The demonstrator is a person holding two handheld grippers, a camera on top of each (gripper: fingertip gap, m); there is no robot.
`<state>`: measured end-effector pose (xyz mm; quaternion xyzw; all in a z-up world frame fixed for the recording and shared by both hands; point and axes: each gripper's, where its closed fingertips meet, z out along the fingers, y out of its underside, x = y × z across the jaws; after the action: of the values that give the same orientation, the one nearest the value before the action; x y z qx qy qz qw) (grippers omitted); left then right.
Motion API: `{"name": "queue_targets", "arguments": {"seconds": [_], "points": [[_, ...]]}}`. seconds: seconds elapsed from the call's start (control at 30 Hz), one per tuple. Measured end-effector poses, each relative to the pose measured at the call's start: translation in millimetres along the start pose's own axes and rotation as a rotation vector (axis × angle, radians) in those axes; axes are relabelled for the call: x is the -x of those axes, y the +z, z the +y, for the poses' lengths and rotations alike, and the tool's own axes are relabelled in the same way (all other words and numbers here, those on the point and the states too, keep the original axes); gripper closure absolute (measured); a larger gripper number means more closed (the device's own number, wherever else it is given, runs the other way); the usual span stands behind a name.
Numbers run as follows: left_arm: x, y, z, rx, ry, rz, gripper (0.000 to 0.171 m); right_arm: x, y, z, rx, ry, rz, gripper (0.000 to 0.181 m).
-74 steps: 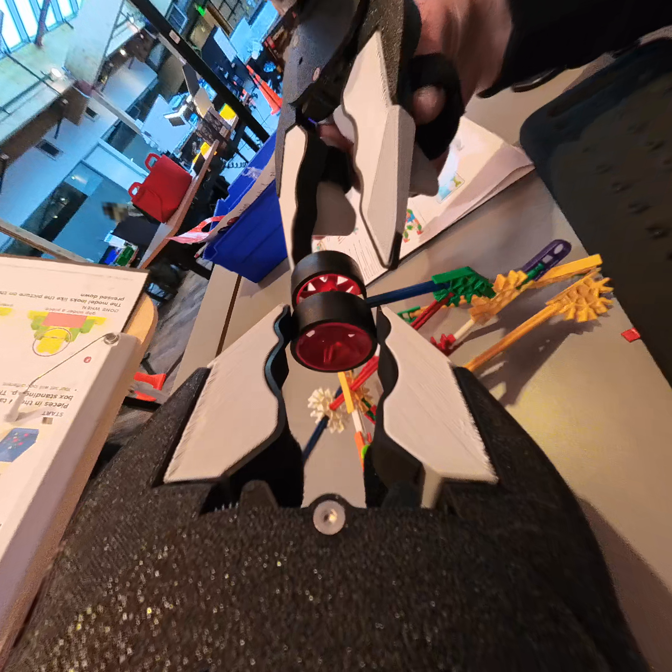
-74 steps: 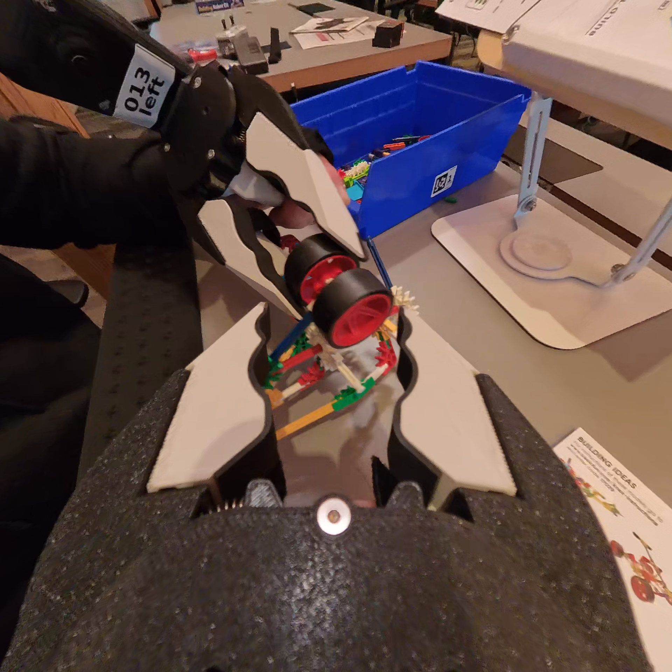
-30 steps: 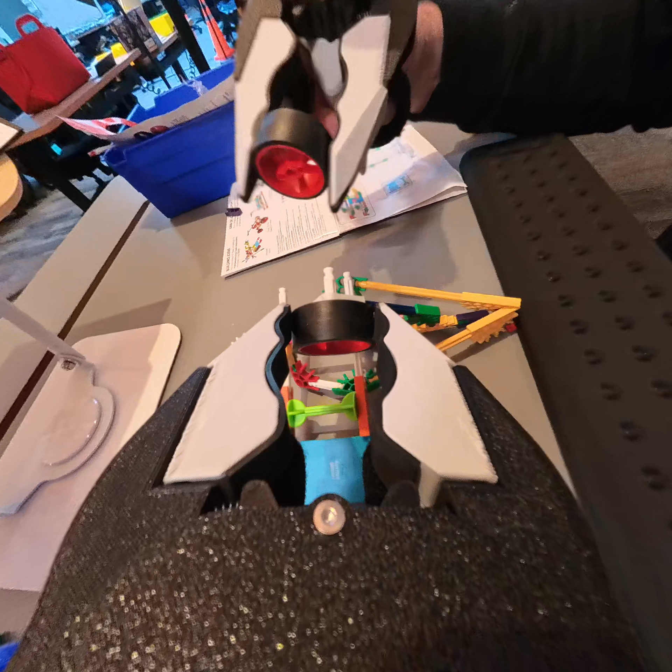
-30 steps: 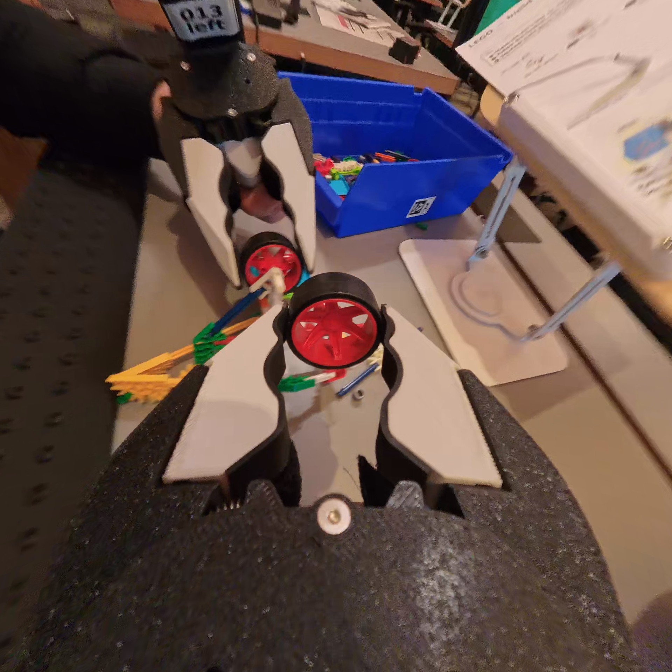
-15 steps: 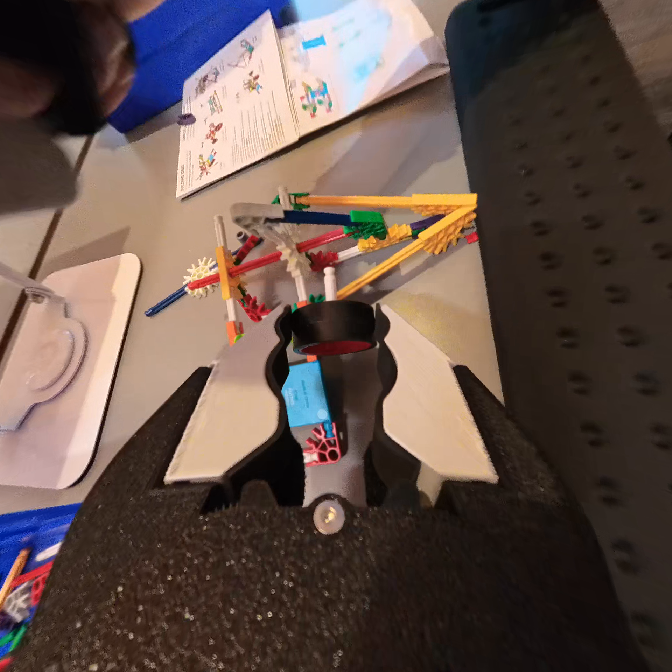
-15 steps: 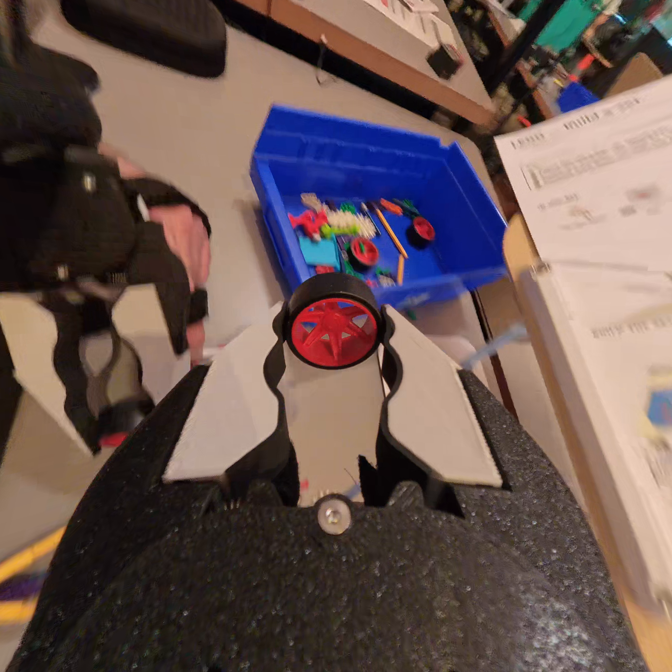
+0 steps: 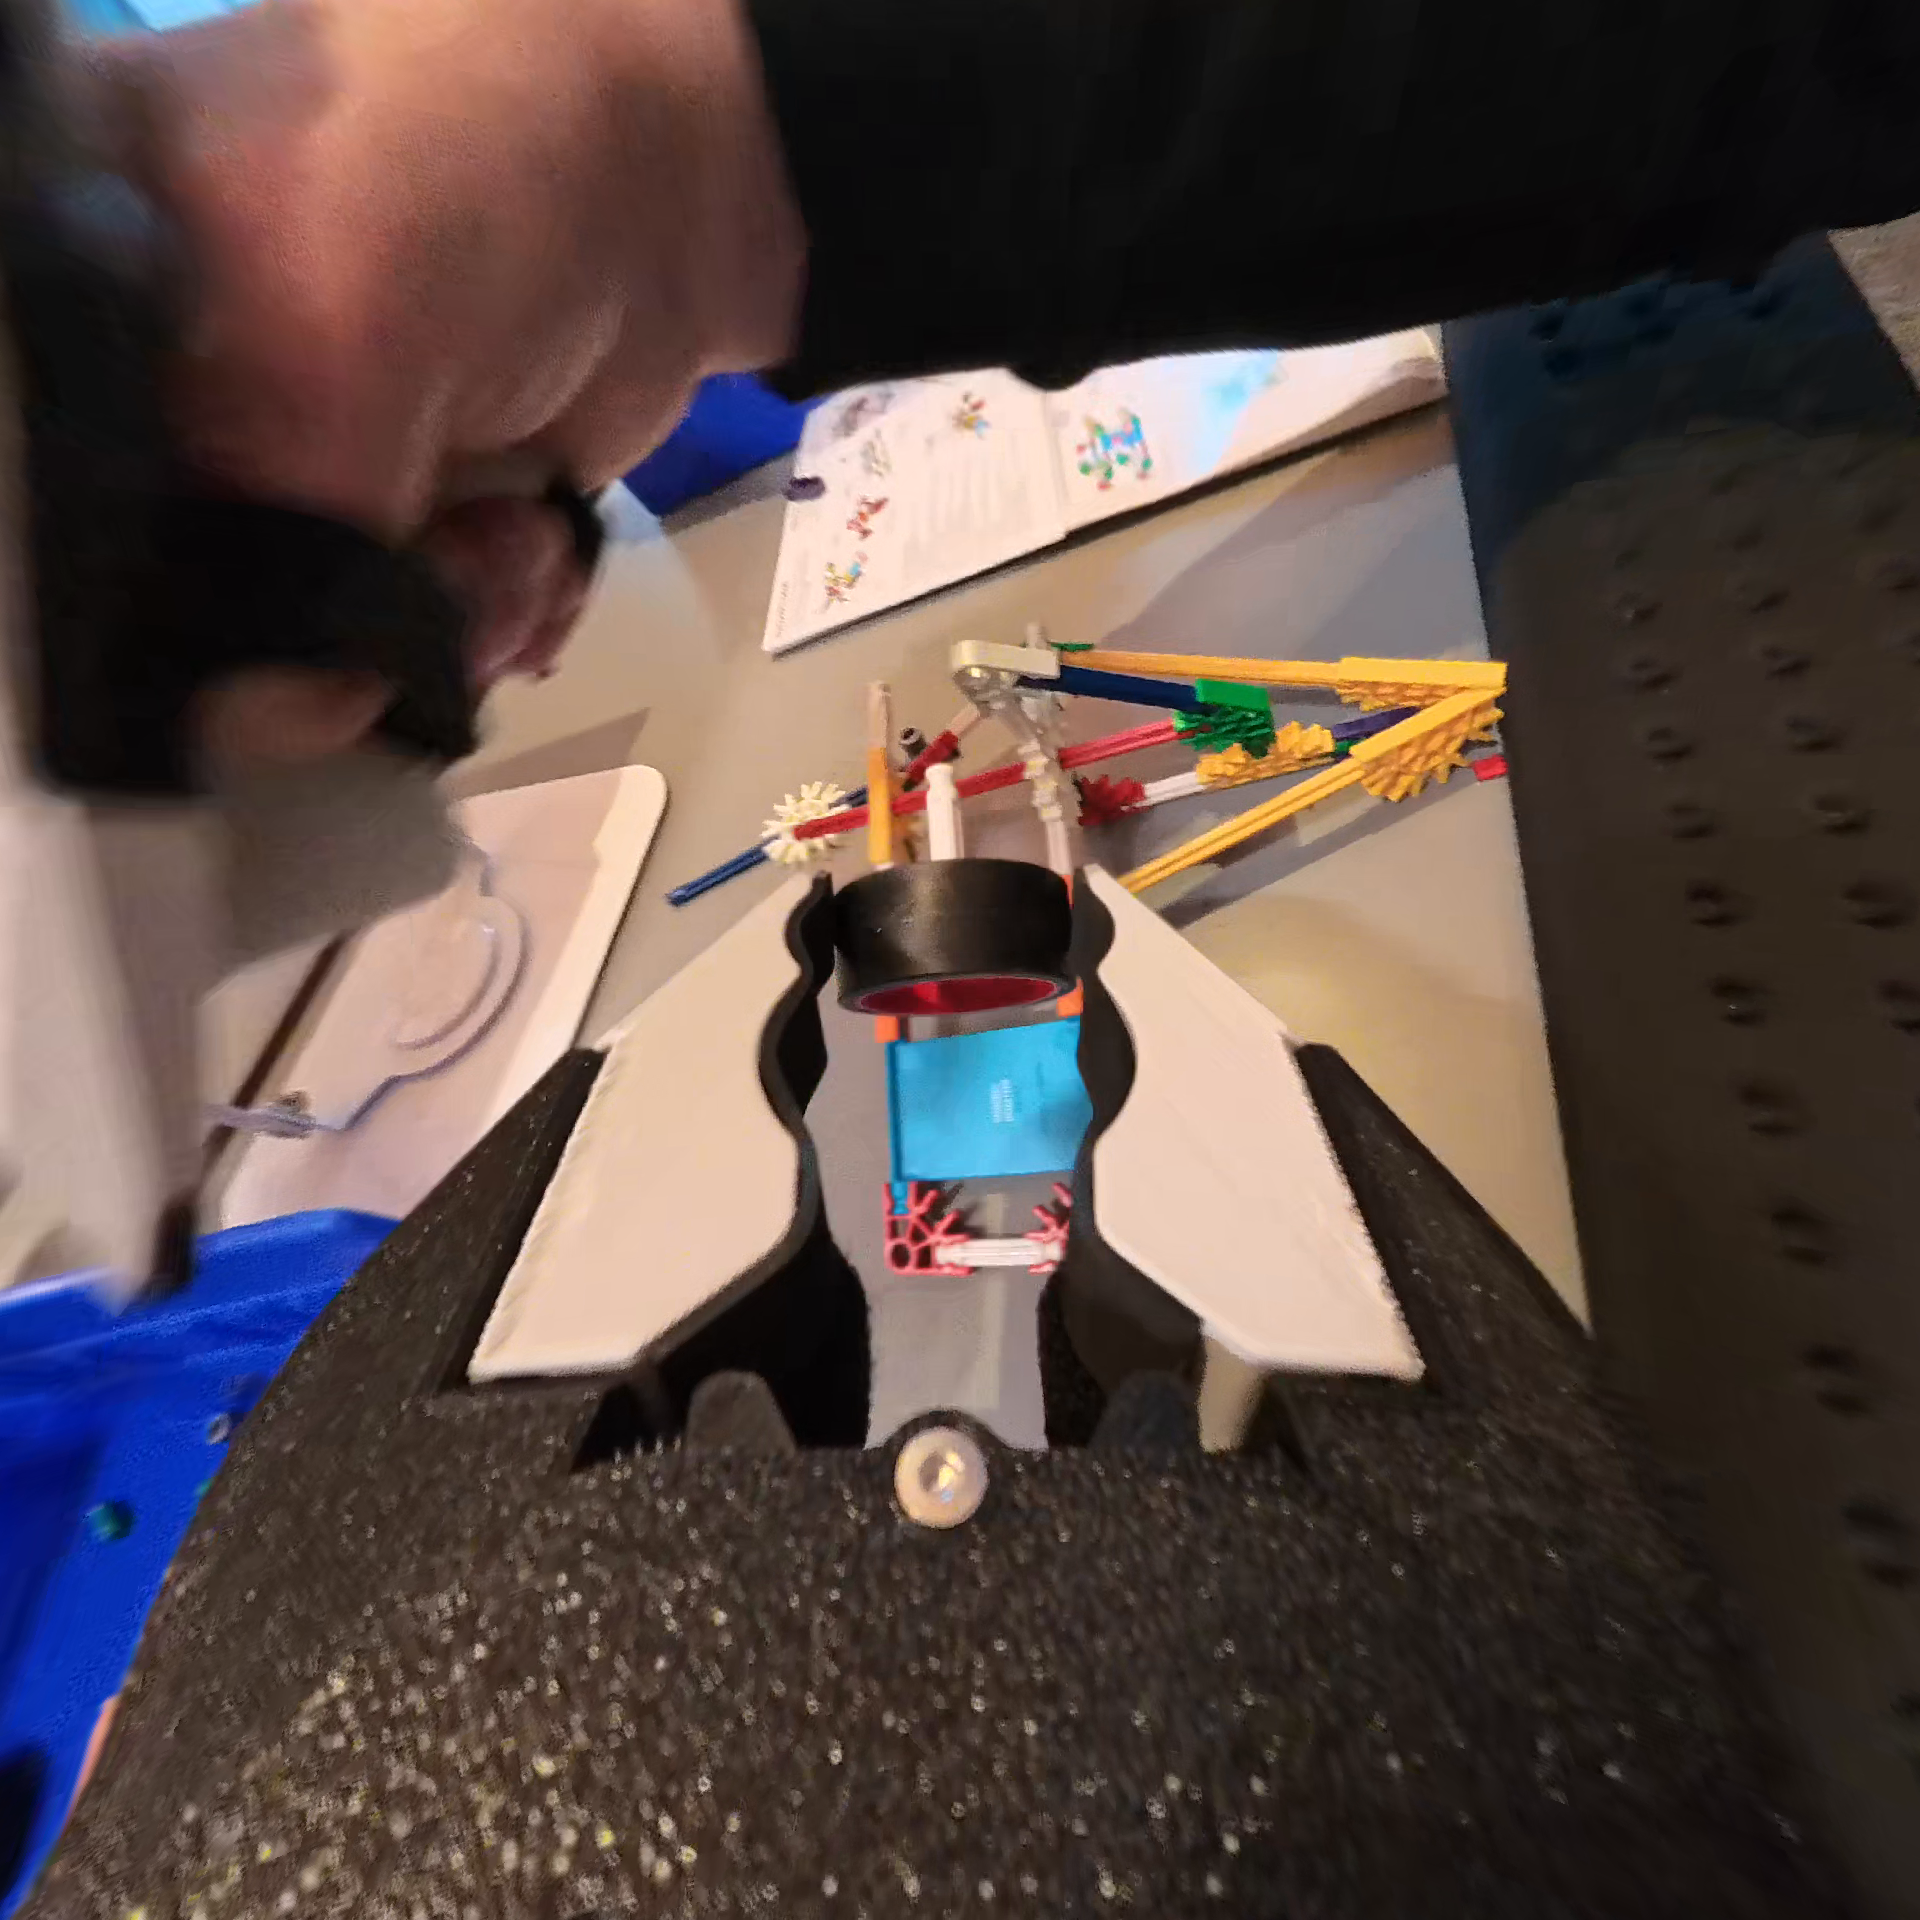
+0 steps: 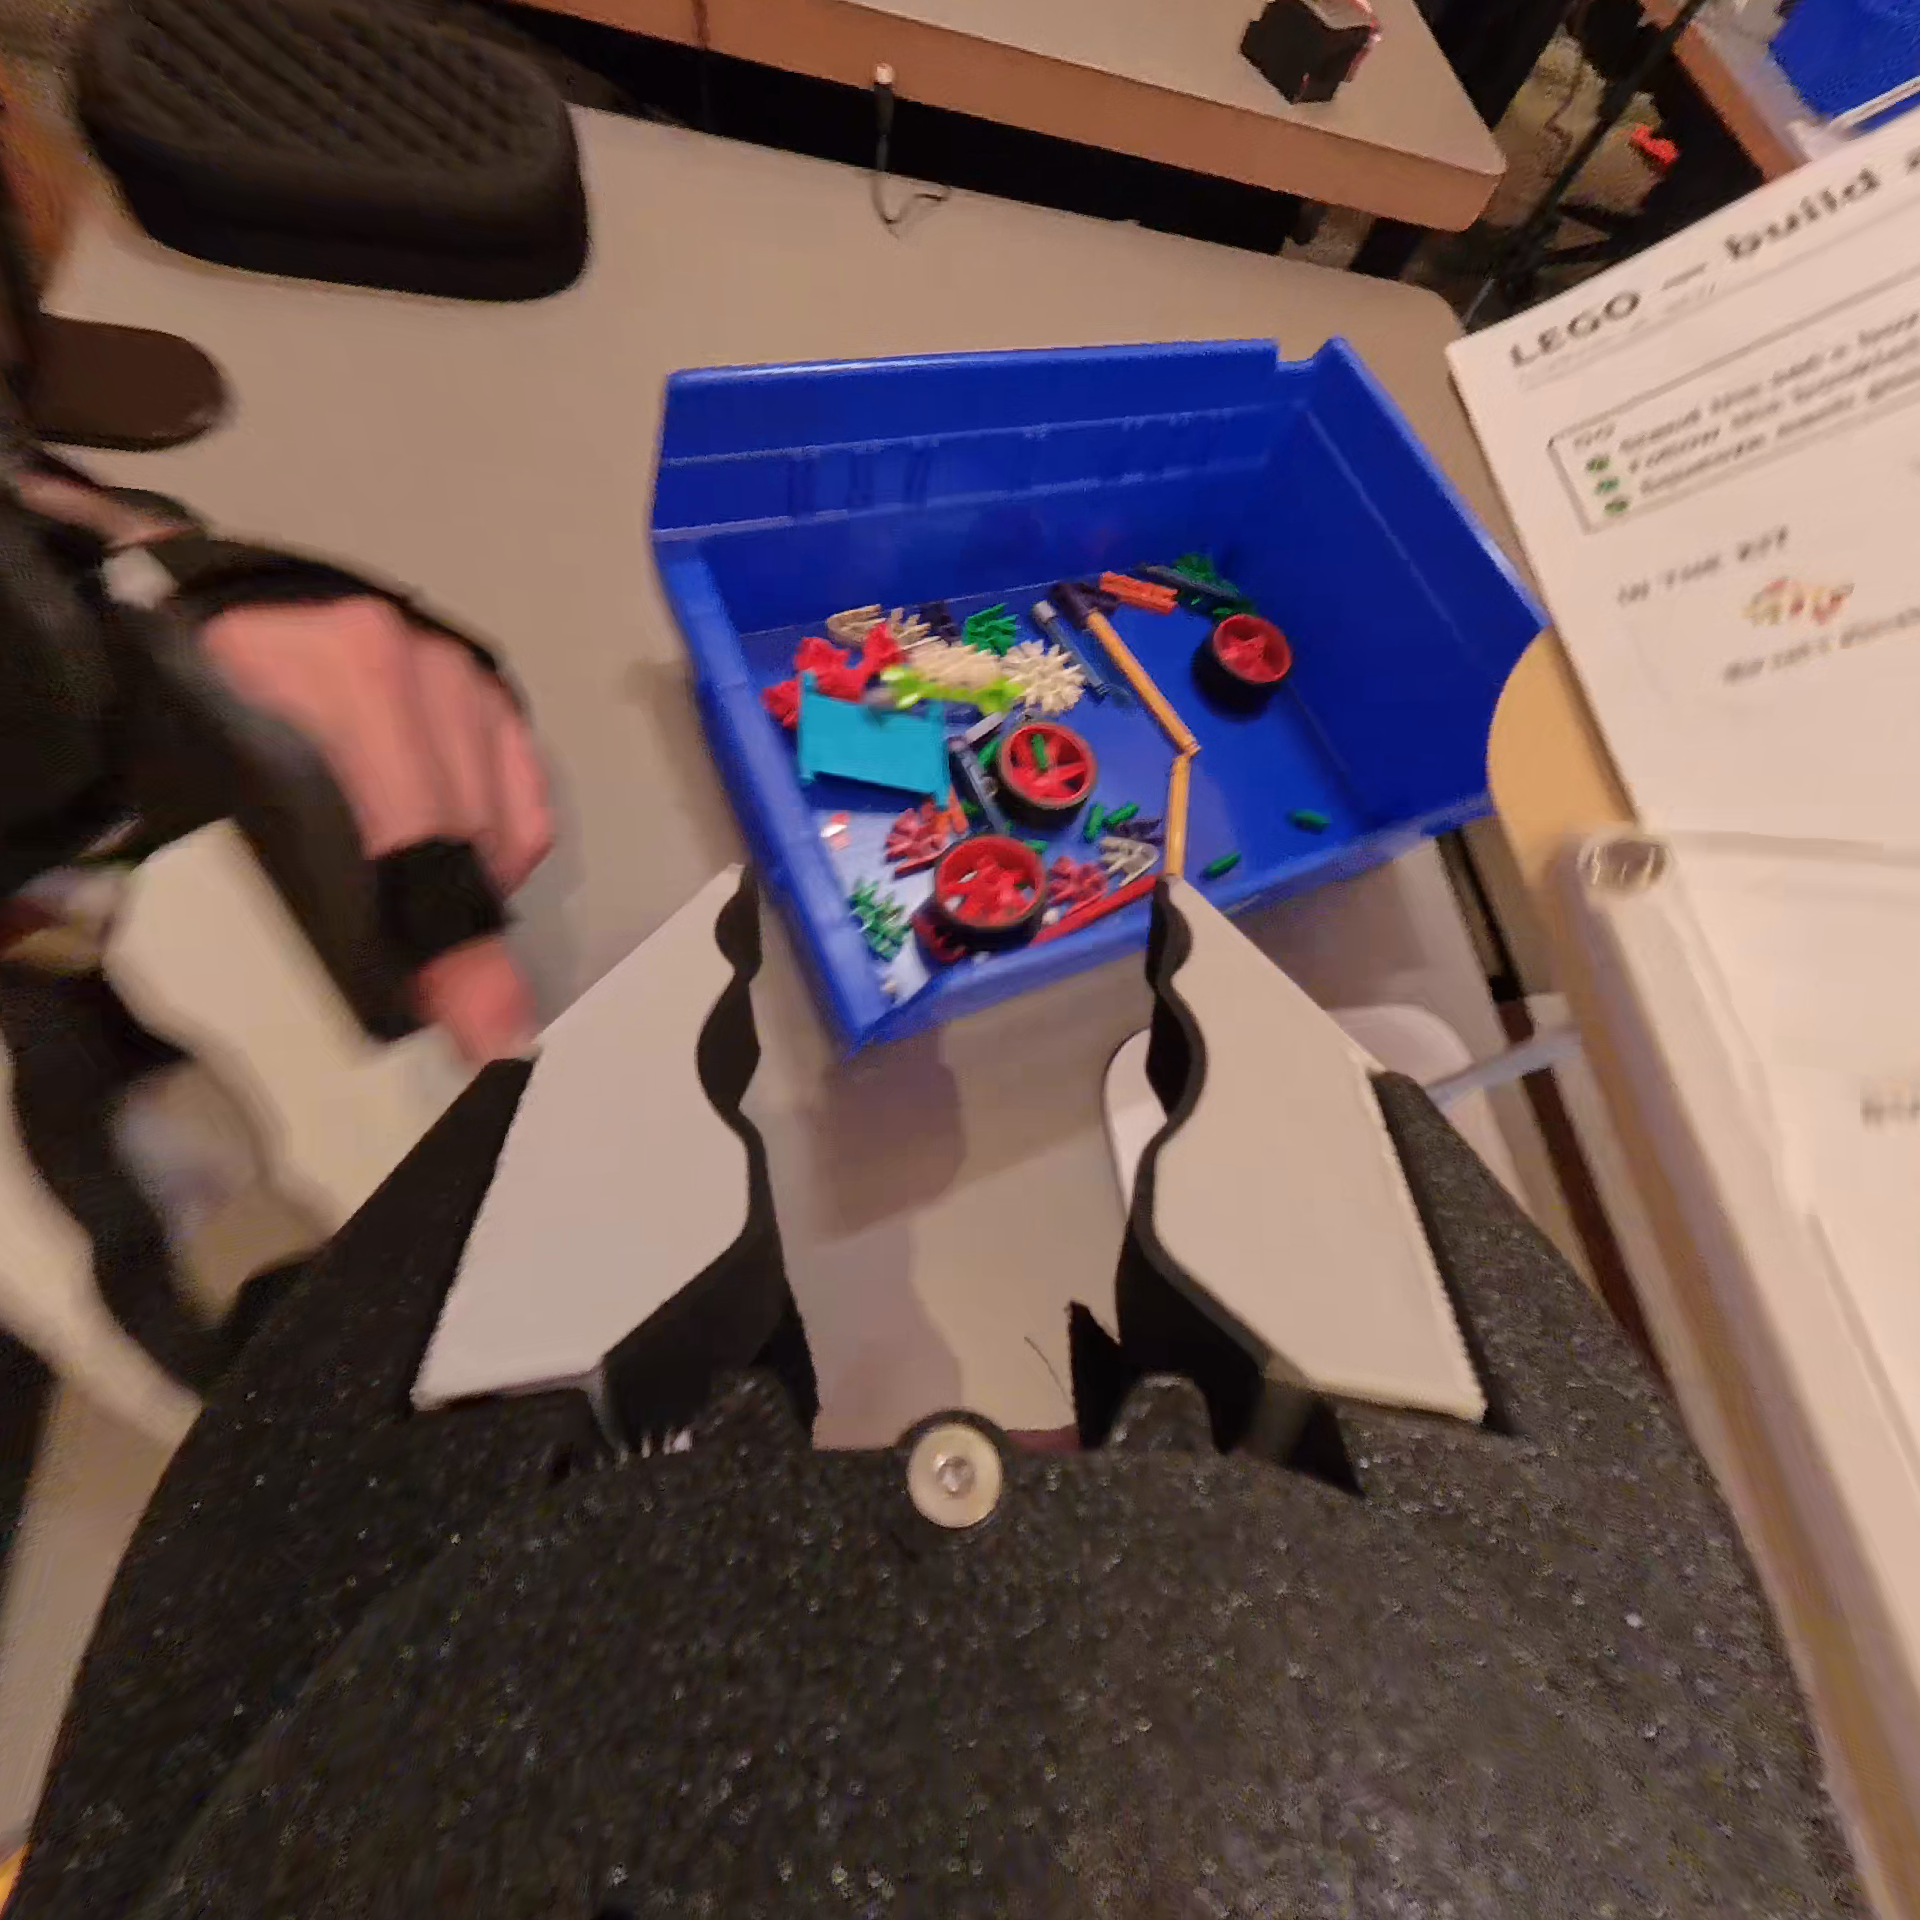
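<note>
My left gripper (image 7: 951, 914) is shut on a black wheel with a red hub (image 7: 951, 935), held above the grey table. Below it lies a rod-and-connector model (image 7: 1195, 738) with a blue panel (image 7: 987, 1107). A person's hand (image 7: 436, 312) and dark sleeve fill the top of the left wrist view. My right gripper (image 8: 951, 894) is open and empty, over the near edge of a blue bin (image 8: 1351, 582). The bin holds three red-hubbed wheels, one of them (image 8: 987, 883) just beyond my fingertips, plus loose rods and connectors. The hand on the left gripper (image 8: 343, 790) shows blurred at left.
An open instruction booklet (image 7: 935, 499) lies beyond the model. A white stand base (image 7: 499, 935) sits at left, and a dark textured chair (image 7: 1714, 935) borders the table at right. A paper sheet on a stand (image 8: 1714, 520) rises right of the bin.
My right gripper has opened and no longer holds its red-hubbed wheel; a third wheel now lies in the bin. My left gripper still holds its wheel and has shifted over the model.
</note>
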<state>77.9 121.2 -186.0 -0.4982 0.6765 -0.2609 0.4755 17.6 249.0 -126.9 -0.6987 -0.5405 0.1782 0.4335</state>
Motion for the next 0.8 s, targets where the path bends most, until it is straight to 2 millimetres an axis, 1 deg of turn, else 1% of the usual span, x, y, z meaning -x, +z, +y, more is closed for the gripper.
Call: {"name": "queue_targets", "arguments": {"seconds": [0.07,0.1,0.17,0.2,0.23,0.27,0.3,0.33,0.37,0.4,0.43,0.5,0.57,0.6,0.63,0.67,0.73,0.77,0.8], "points": [[10,-8,-4,-0.013,0.017,-0.045,0.128,10,-29,13,-0.024,0.051,-0.017,0.109],[17,-14,-2,0.006,0.028,-0.075,0.128,13,-44,20,-0.038,0.076,-0.012,0.109],[41,-29,5,0.063,0.083,-0.171,0.128,16,-69,39,-0.045,0.13,0.016,0.111],[55,-40,6,0.084,0.085,-0.212,0.128,17,-79,50,-0.04,0.14,0.031,0.116],[67,-49,6,0.086,0.08,-0.238,0.128,22,-86,61,-0.029,0.157,0.024,0.124],[76,-57,5,0.088,0.078,-0.25,0.128,29,-92,69,-0.022,0.177,-0.005,0.124],[85,-64,6,0.102,0.088,-0.267,0.128,37,-95,73,-0.028,0.189,-0.034,0.124],[91,-68,5,0.105,0.115,-0.284,0.128,42,-96,74,-0.043,0.201,-0.053,0.13],[93,-70,0,0.091,0.146,-0.285,0.128,45,-97,70,-0.081,0.228,-0.075,0.138],[90,-68,-6,0.072,0.176,-0.275,0.128,49,-96,60,-0.138,0.27,-0.118,0.14],[91,-66,-13,0.063,0.215,-0.301,0.128,54,-94,51,-0.186,0.309,-0.16,0.14],[80,-54,-22,0.072,0.306,-0.302,0.128,60,-85,39,-0.233,0.322,-0.187,0.14],[66,-43,-28,0.065,0.354,-0.279,0.129,66,-81,26,-0.297,0.285,-0.196,0.148],[60,-39,-28,0.067,0.376,-0.26,0.129,65,-80,22,-0.321,0.276,-0.178,0.154],[57,-36,-29,0.06,0.405,-0.262,0.129,66,-78,22,-0.319,0.265,-0.18,0.169],[54,-34,-31,0.052,0.408,-0.252,0.128,67,-76,24,-0.303,0.24,-0.173,0.174],[48,-30,-33,0.029,0.41,-0.228,0.128,67,-75,24,-0.303,0.22,-0.153,0.175],[48,-29,-34,0.025,0.428,-0.231,0.129,74,-76,21,-0.315,0.218,-0.189,0.176],[47,-28,-35,0.023,0.432,-0.226,0.128,77,-75,23,-0.301,0.215,-0.2,0.181]]}}
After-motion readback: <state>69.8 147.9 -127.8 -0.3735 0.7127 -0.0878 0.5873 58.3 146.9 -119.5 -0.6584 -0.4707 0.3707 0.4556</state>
